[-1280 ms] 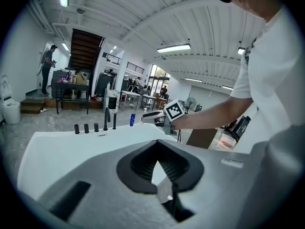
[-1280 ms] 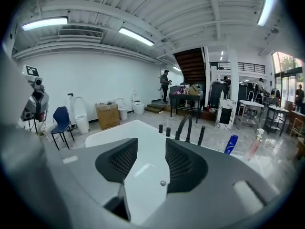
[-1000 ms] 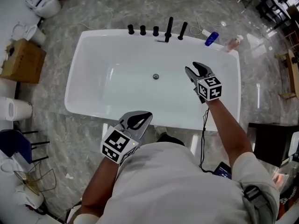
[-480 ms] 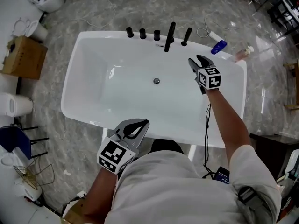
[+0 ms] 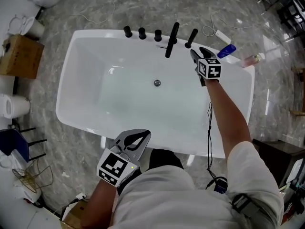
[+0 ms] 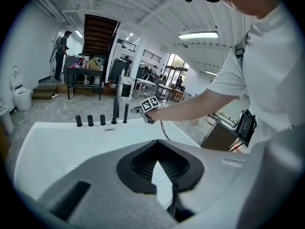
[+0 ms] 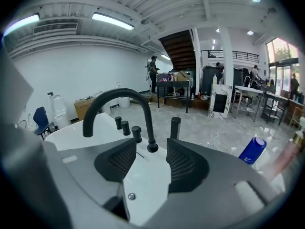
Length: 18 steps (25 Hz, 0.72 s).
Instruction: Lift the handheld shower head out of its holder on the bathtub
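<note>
Right gripper view | blue bottle (image 7: 253, 150) near bathtub (image 7: 71, 135) | label illegible

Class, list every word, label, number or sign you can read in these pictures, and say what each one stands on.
No text can be read anywhere in these views.
Blue bottle: white print, too blurred to read.
Marker cubes: black-and-white square patterns only, no letters or numbers.
Cardboard box: no print can be made out.
</note>
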Each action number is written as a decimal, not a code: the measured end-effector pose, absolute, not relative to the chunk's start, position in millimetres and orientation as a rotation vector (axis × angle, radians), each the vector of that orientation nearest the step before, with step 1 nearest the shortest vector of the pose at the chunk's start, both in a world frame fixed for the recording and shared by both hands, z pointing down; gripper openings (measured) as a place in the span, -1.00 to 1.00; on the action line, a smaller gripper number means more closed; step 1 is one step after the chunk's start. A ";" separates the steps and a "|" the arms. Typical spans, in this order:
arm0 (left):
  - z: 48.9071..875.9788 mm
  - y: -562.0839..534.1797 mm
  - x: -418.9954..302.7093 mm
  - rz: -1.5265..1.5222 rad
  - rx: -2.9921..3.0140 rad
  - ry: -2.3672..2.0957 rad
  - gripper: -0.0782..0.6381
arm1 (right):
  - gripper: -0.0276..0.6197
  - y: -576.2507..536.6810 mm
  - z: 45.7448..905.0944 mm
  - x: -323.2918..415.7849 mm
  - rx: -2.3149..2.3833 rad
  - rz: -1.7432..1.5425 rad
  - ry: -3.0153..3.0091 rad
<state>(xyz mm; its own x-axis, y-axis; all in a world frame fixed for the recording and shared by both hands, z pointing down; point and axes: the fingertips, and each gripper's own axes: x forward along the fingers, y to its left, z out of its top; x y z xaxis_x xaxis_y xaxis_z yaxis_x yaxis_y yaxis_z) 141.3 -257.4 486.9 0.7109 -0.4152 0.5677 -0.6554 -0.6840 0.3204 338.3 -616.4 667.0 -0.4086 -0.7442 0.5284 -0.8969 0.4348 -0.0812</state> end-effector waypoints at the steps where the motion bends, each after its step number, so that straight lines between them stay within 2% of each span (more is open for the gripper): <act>1: 488.1 -259.7 142.9 0.630 2.403 -0.813 -0.76 | -0.25 -623.7 671.6 340.6 1.402 0.511 -2.271; 18: 520.3 -282.7 132.9 0.653 2.340 -0.824 -0.76 | -0.11 -715.0 726.1 356.8 1.560 0.621 -2.172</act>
<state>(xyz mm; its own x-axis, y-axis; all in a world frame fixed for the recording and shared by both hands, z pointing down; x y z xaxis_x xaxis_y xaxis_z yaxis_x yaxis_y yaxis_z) 132.9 -282.7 520.3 0.6912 -0.4004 0.6017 -0.6774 -0.6490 0.3463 356.8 -715.0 726.1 -0.3017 -0.7768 0.5528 -0.9516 0.2810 -0.1244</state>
